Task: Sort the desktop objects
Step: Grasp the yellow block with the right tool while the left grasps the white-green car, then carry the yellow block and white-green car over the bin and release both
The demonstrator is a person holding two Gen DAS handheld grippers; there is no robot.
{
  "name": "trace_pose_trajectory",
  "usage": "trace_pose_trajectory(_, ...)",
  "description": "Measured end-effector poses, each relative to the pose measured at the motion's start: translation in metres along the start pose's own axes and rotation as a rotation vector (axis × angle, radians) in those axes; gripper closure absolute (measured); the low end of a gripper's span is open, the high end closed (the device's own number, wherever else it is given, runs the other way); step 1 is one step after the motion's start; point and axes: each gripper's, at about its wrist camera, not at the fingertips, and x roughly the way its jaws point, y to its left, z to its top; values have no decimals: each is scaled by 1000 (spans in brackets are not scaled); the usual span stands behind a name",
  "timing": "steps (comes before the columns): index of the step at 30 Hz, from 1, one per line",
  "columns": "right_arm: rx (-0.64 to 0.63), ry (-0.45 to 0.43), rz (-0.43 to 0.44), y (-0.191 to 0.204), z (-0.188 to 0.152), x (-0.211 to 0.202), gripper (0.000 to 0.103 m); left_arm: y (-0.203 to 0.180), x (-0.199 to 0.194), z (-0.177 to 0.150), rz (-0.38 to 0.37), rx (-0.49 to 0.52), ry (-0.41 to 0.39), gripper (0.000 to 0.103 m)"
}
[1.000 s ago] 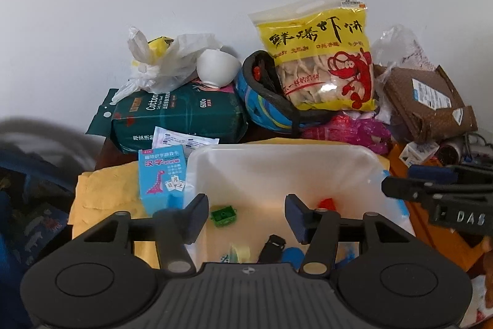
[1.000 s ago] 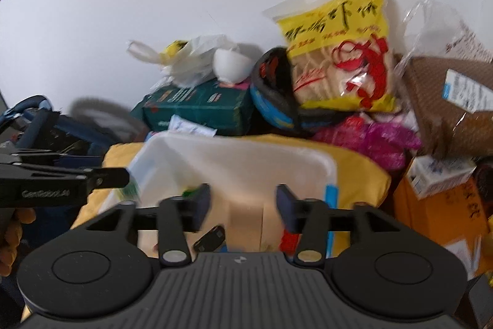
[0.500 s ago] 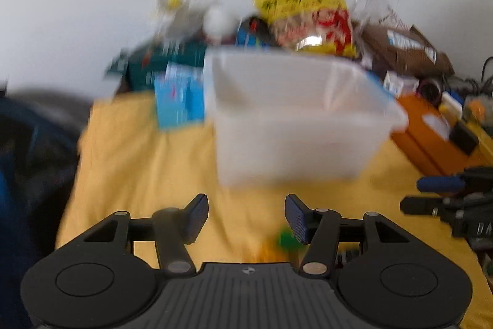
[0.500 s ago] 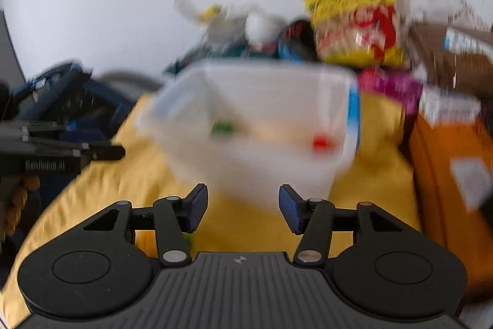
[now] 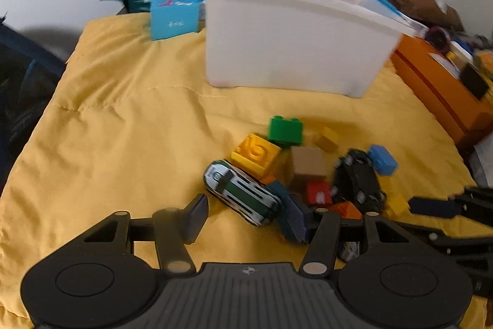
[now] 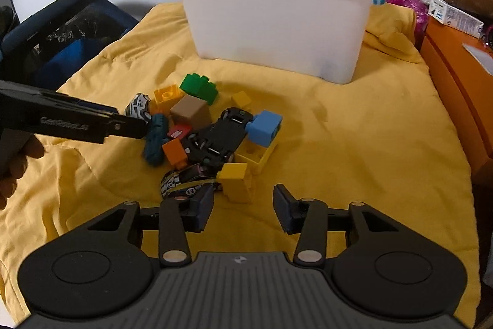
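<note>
A pile of toys lies on the yellow cloth (image 5: 123, 128) in front of the white plastic bin (image 5: 292, 51). My left gripper (image 5: 246, 219) is open and low over the cloth, with the white and green toy car (image 5: 243, 193) lying partly between its fingers, untouched. In the right wrist view, my right gripper (image 6: 243, 210) is closing, and a yellow brick (image 6: 235, 184) stands just ahead of its fingertips; the pads do not press on it. An upturned black car (image 6: 215, 137), a blue cube (image 6: 265, 127), a brown cube (image 6: 191, 111) and a green brick (image 6: 198, 87) lie beyond.
The bin (image 6: 277, 20) stands at the back of the cloth, with snack bags and boxes piled behind it. An orange box (image 6: 456, 76) borders the right side and a dark blue bag (image 6: 61, 33) the left. The left gripper (image 6: 92, 122) reaches in from the left.
Both grippers came down and back from above the bin to the toy pile in front of it. The right jaws have narrowed; the left jaws kept their width.
</note>
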Motion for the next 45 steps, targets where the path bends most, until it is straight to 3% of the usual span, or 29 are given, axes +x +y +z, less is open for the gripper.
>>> trace_pose_trajectory(5, -26, -3, -22, 6, -1, 9, 62, -2, 13, 6, -23, -41, 10, 42)
trace_pose_trajectory(9, -35, 9, -5, 5, -1, 16, 75, -5, 19, 7, -39, -11, -9, 44)
trace_pose_trajectory(11, -36, 9, 11, 4, 0, 15, 77, -6, 18, 8, -57, 6, -15, 53)
trace_pose_trajectory(20, 13, 0, 52, -9, -8, -3, 77, 7, -5, -11, -116, 57, -17, 69)
trace_pose_trajectory(25, 45, 9, 61, -13, -16, -8, 77, 6, -28, -40, -128, 146, 0, 68)
trace_pose_trajectory(28, 64, 15, 67, -14, -18, -9, 76, 7, -32, -38, -111, 111, -30, 48)
trace_pose_trajectory(29, 65, 17, 67, -14, -19, -9, 76, 9, -31, -35, -106, 86, -34, 47)
trace_pose_trajectory(32, 63, 24, 72, -10, -18, -8, 76, 9, -25, -26, -103, 53, -29, 47)
trace_pose_trajectory(36, 47, 20, 74, -3, -16, -8, 76, 0, -10, -27, -73, 96, 23, 48)
trace_pose_trajectory(37, 45, 19, 73, -1, -15, -8, 76, -2, -6, -28, -62, 108, 51, 51)
trace_pose_trajectory(39, 42, 17, 72, 1, -14, -8, 76, -8, -8, -32, -43, 157, 31, 59)
trace_pose_trajectory(40, 42, 16, 70, 2, -14, -8, 76, -10, -9, -33, -44, 173, 25, 68)
trace_pose_trajectory(45, 50, -2, 64, 0, -12, -12, 76, -7, -26, -35, -46, 180, -13, 70)
